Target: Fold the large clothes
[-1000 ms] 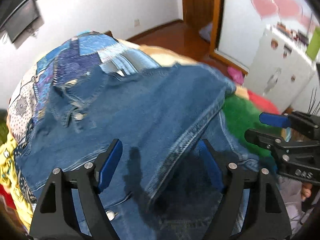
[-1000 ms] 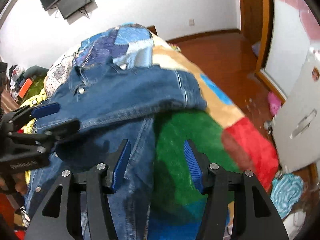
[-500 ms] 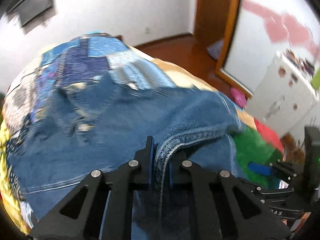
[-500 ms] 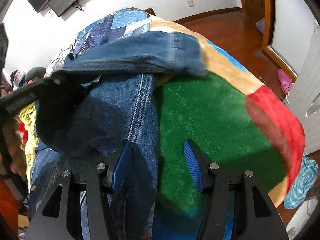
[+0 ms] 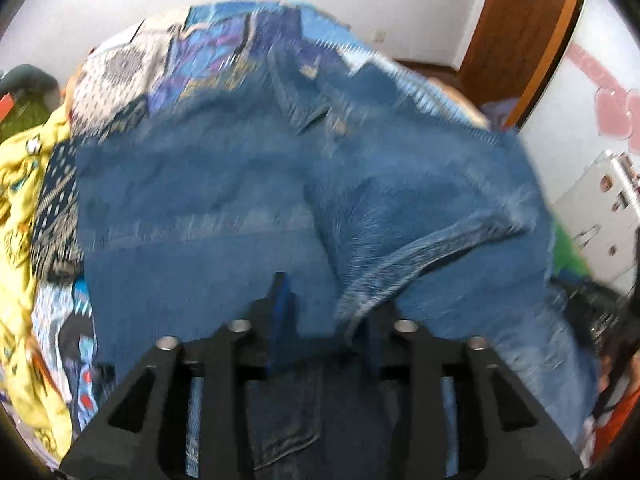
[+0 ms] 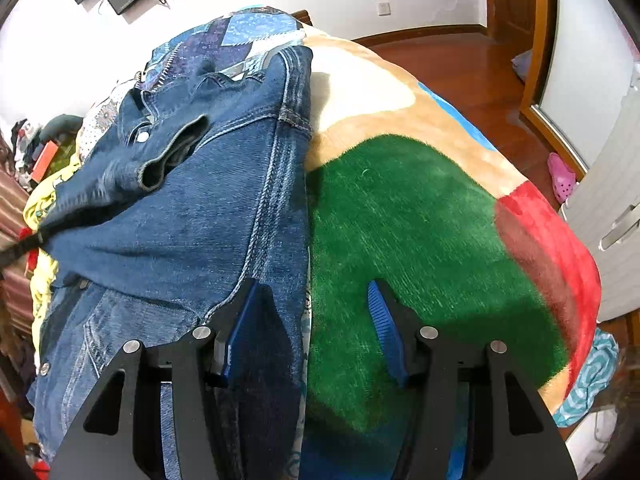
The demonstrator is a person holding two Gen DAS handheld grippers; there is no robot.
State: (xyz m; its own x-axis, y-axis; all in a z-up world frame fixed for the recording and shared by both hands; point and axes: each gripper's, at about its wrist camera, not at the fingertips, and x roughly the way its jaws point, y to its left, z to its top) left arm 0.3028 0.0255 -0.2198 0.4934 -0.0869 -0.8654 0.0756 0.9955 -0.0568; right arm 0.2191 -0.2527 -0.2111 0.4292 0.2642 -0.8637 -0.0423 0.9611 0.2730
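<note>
A denim jacket [image 6: 192,216] is spread over the left part of a bed, on a blanket [image 6: 420,220] with green, tan and red patches; a patchwork quilt [image 5: 224,44] is seen beyond its collar. One sleeve is folded across the jacket's front, its cuff lying open near the chest buttons.

The left gripper [image 5: 324,312] is held above the jacket. Its jaws have just been opening after a pinch and now stand partly spread; a folded denim edge lies just ahead of them, though blur hides whether a pad touches it.

The right gripper [image 6: 312,320] is poised over the jacket's right side seam. Its jaws are spread, the left one over denim, the right one over the green patch, with nothing pinched.
</note>
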